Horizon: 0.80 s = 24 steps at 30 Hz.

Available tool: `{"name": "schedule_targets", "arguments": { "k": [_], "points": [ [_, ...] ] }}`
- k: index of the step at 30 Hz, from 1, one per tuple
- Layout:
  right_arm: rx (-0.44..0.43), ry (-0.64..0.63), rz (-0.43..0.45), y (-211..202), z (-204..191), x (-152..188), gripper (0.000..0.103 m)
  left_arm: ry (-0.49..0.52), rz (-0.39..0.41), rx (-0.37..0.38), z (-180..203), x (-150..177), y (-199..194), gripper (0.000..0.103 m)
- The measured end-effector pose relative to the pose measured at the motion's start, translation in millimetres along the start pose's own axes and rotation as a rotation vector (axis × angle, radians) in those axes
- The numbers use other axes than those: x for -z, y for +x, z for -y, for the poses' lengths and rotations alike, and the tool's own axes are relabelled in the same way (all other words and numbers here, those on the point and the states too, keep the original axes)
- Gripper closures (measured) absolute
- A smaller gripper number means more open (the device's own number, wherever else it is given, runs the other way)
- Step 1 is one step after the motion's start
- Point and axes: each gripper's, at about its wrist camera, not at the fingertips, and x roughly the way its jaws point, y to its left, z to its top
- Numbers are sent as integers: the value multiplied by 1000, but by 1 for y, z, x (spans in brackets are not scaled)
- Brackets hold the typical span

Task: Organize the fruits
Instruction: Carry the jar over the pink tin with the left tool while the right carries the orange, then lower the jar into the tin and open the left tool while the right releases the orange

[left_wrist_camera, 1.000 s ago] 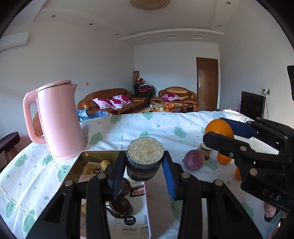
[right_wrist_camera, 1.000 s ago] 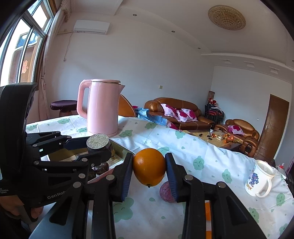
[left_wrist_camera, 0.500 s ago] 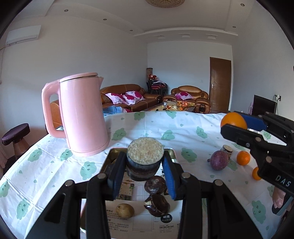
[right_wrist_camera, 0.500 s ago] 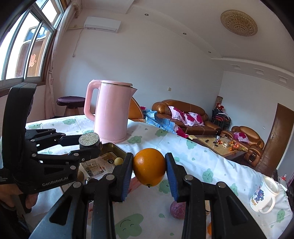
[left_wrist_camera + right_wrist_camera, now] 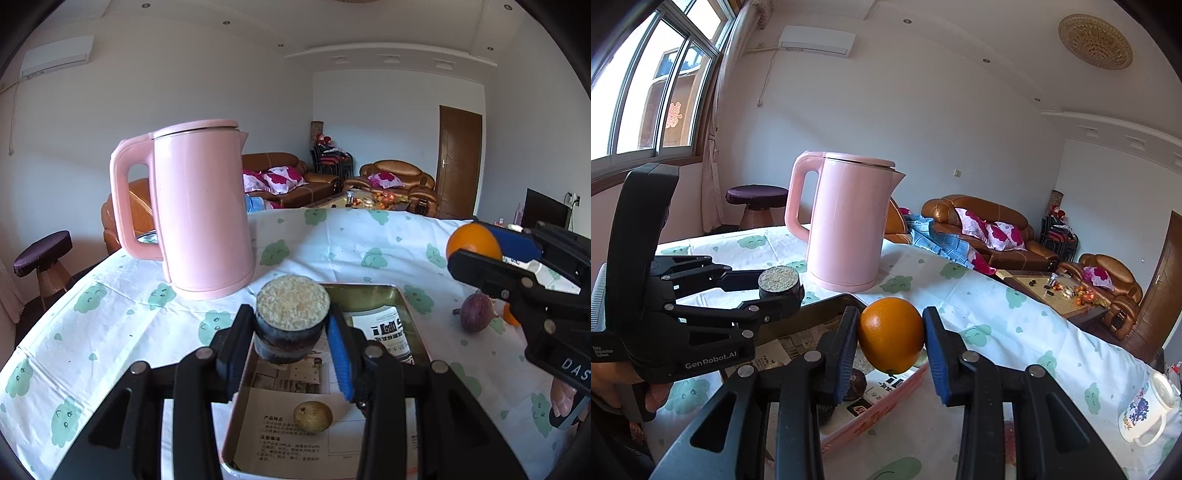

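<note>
Left gripper (image 5: 291,332) pinching dark round fruit with flat pale granular cut top (image 5: 291,317), pads tight on both sides, held above gold metal tray lined with printed paper (image 5: 402,306). Right gripper (image 5: 891,343) pinching smooth round orange (image 5: 891,339), blue pads pressed at 3 and 9 o'clock of fruit, held over tray's near corner in right wrist view. Orange glossy, evenly coloured, small stem dimple at bottom. Dark fruit short and cylindrical in look, skin near black, top crumbly beige.

In left wrist view, tray at 6 o'clock of held dark fruit; small yellow-brown round fruit (image 5: 313,416) lying on tray paper at 6 o'clock, apart from pads. Purple round passion fruit (image 5: 476,312) on green-patterned white tablecloth (image 5: 110,325) at 3 o'clock of tray, just beside small orange fruit (image 5: 511,316) partly hidden by right gripper. Tall pink plastic electric kettle (image 5: 201,206) upright at 11 o'clock of tray, near it, contact unclear. In right wrist view, dark wrinkled fruit (image 5: 855,384) in tray under finger; white printed mug (image 5: 1148,410) at 4 o'clock on cloth, well apart.
</note>
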Motion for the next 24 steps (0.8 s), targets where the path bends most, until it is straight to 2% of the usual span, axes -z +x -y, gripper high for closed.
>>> {"name": "schedule_targets", "arguments": {
  "k": [9,24],
  "points": [
    [-38,-19,-63,27,-19,6,66,4,-35,0,-5,5,8,62],
    [-72,29,-120,46,-21,18,66,13,-89,6,-7,10,18,62]
  ]
}}
